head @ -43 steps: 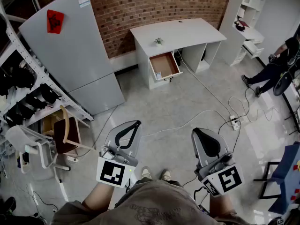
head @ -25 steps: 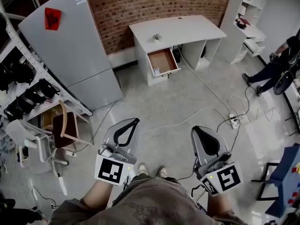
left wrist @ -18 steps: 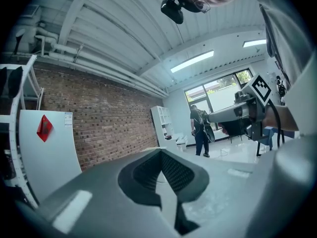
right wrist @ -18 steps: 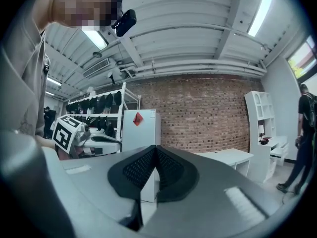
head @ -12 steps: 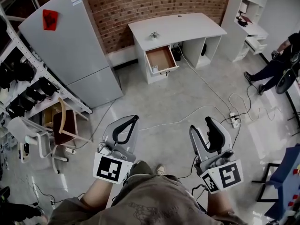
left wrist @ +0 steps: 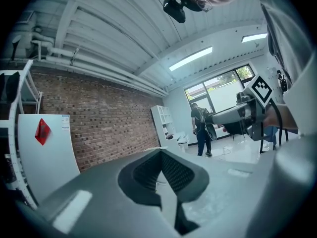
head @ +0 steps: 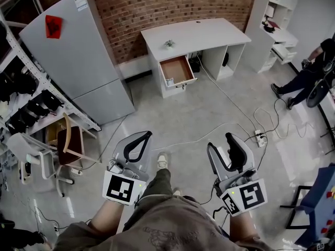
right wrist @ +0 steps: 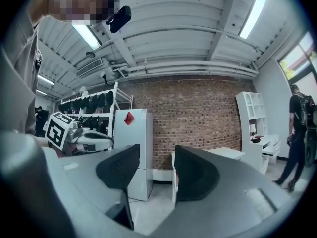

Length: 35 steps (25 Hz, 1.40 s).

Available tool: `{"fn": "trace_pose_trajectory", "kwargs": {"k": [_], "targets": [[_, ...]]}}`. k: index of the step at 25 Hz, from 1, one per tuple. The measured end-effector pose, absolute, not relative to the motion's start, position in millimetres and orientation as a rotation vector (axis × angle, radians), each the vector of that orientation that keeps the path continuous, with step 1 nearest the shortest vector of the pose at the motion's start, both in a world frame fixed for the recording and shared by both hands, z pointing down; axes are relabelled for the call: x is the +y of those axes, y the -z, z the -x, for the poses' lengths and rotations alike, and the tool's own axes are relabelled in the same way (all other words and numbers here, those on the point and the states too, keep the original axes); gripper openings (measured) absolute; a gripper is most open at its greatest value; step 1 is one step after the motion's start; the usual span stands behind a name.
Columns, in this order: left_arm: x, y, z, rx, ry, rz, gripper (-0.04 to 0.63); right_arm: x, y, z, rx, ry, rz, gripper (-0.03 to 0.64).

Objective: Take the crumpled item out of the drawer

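Observation:
The white desk [head: 196, 35] stands far off against the brick wall, with its wooden drawer [head: 177, 70] pulled open. From here the drawer's brown inside shows no crumpled item that I can make out. Both grippers hang low in front of me, far from the desk and pointing towards it. My left gripper [head: 140, 137] is shut and empty, its tips meeting in the left gripper view [left wrist: 162, 155]. My right gripper [head: 222, 144] is open; its jaws have just been opening, with nothing between them [right wrist: 156, 170]. The desk [right wrist: 225, 155] shows beyond them.
A grey fridge [head: 78, 56] stands left of the desk, with a rack of dark gear [head: 21, 103] and a chair [head: 70, 143] nearer. A cable [head: 209, 135] and power strip [head: 260, 136] lie on the floor. A person [head: 309, 72] stands at the right by white shelves [head: 277, 14].
My right gripper's jaws have gone from shut to wide apart. Both grippers have drifted slightly forward, and a foot now steps out between them. The left gripper stays shut.

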State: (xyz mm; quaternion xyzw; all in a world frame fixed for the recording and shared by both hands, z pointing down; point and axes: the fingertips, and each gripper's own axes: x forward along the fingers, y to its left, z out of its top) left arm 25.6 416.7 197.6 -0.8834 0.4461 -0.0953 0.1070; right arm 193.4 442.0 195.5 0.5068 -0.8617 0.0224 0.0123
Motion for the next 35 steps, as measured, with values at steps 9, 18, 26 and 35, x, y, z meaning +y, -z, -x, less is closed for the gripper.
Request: {"fn": "trace_pose_trajectory", "kwargs": {"k": [9,18,26,35], "targets": [[358.6,-211.0,-16.0,1.332,0.281,2.616,0.0,383.0,-216.1,-180.3,-2.641,-0.106,-1.526,0.239],[246.2,-241.0,10.2,1.309,0.376,2.656,0.0,270.7,-244.7,-151.5,-2.583,-0.222,-1.482,0.235],[130.9,-283.4,43.8,1.276,0.488,2.756,0.0,148.4,-288.8,-112.0,-2.489,-0.365,-1.459,0.235],[46.4,-338.3,72.1,1.272,0.588,2.824,0.0,61.7,-351.2,-82.0,-2.393,-0.48,-1.407,0.236]]}}
